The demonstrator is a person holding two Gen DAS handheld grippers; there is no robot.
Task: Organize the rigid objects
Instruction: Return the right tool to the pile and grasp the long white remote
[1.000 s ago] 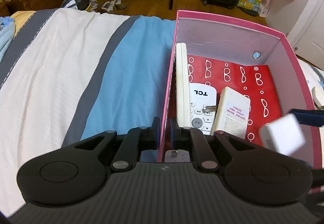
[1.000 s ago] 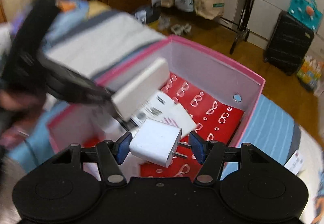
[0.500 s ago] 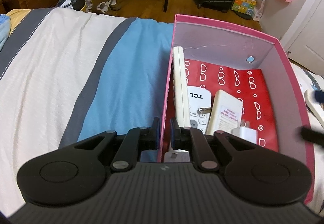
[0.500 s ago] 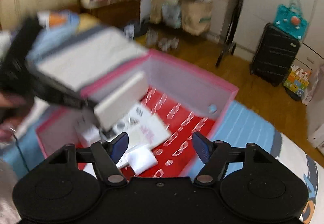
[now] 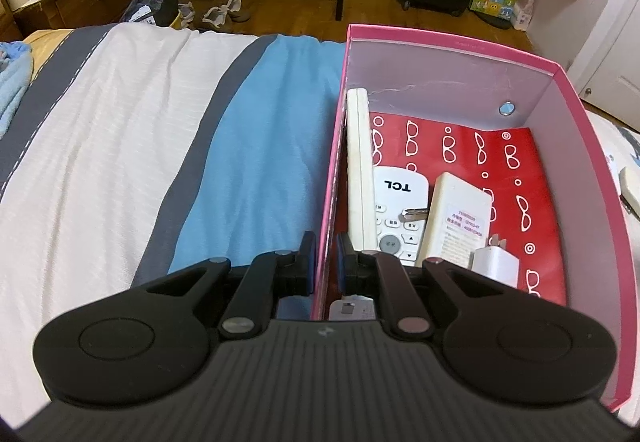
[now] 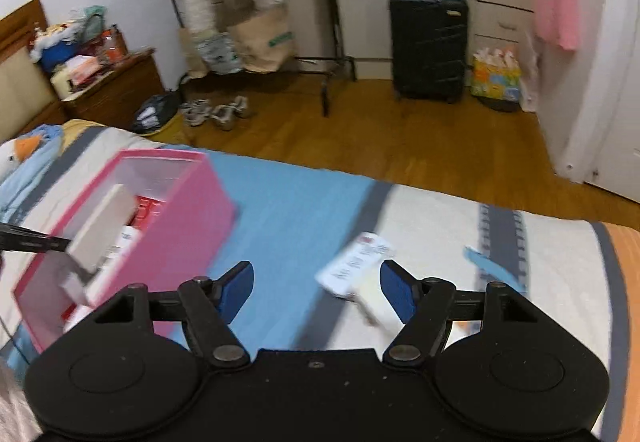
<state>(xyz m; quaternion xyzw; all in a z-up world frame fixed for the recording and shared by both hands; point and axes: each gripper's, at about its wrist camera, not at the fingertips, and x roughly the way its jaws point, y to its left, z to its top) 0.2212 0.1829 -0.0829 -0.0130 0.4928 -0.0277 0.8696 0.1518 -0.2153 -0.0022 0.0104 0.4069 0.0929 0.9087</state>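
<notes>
Since a second ago the small white plug-in charger cube (image 5: 496,265) has left the right gripper (image 6: 316,282) and now lies on the red glasses-print lining at the near end of the pink cardboard box (image 5: 452,38), prongs pointing away, just beside the cream rectangular power pack (image 5: 458,220); the right gripper has swung off to the bed on the box's right, its blue-padded fingers (image 6: 236,284) spread wide with nothing between them. Ahead of it, blurred, a white labelled rectangular object (image 6: 356,270) lies on the striped bedspread (image 6: 304,210), with open blue and white cloth all round it. The left gripper (image 5: 326,258) is pinched narrow on the box's left wall, one finger outside and one inside. Within the box a long cream remote (image 5: 358,162) stands on edge against that left wall, and a white remote (image 5: 398,210) marked "TCL" lies flat between it and the power pack, whose label carries small print too fine to read. The far right half of the box floor is bare red lining. Left of the box the bedspread runs open to the bed's far edge.
</notes>
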